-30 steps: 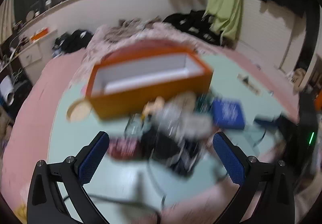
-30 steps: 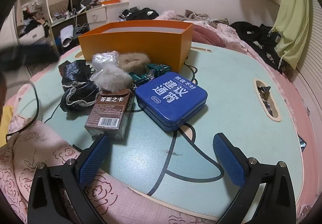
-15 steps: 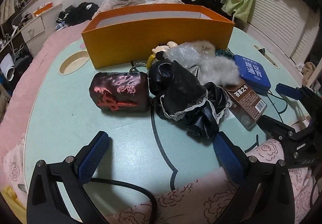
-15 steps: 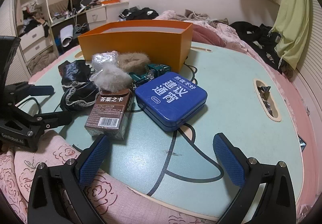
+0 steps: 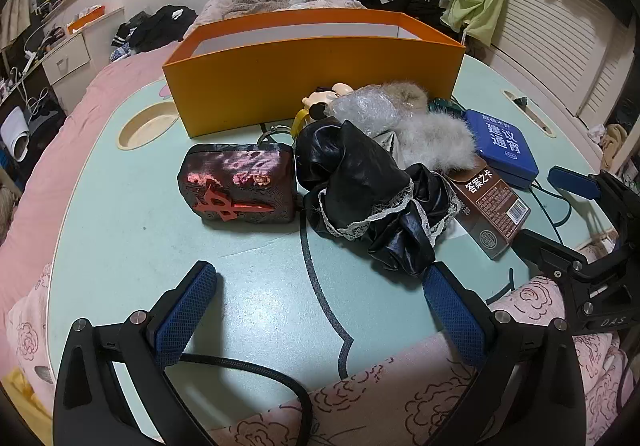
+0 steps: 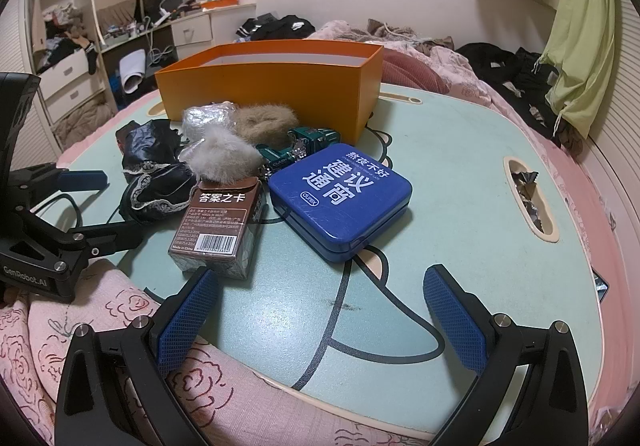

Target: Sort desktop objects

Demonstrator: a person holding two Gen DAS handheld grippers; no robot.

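An orange box point(image 5: 316, 69) point(image 6: 272, 85) stands open at the far side of a pale green table point(image 5: 256, 286). In front of it lies a pile: a dark pouch with red marks point(image 5: 238, 187), black lace-trimmed cloth point(image 5: 368, 189) point(image 6: 154, 181), grey fur point(image 5: 436, 139) point(image 6: 222, 157), a brown card box point(image 5: 490, 211) point(image 6: 220, 221), a blue tin point(image 5: 504, 145) point(image 6: 340, 199), a green toy truck point(image 6: 298, 149). My left gripper point(image 5: 318, 306) is open, near the table's front edge, short of the pouch and cloth. My right gripper point(image 6: 320, 310) is open too, just before the card box and tin.
A round cup recess point(image 5: 148, 123) sits left of the box, and a slot with foil wrappers point(image 6: 528, 197) lies at the right. A pink rose-print cover point(image 6: 80, 326) wraps the front edge. A black cable point(image 5: 256, 366) runs beneath the left gripper. Clothes and drawers fill the room behind.
The left gripper swung down from a blurred high look at the box and settled low before the pile. The right gripper has held still.
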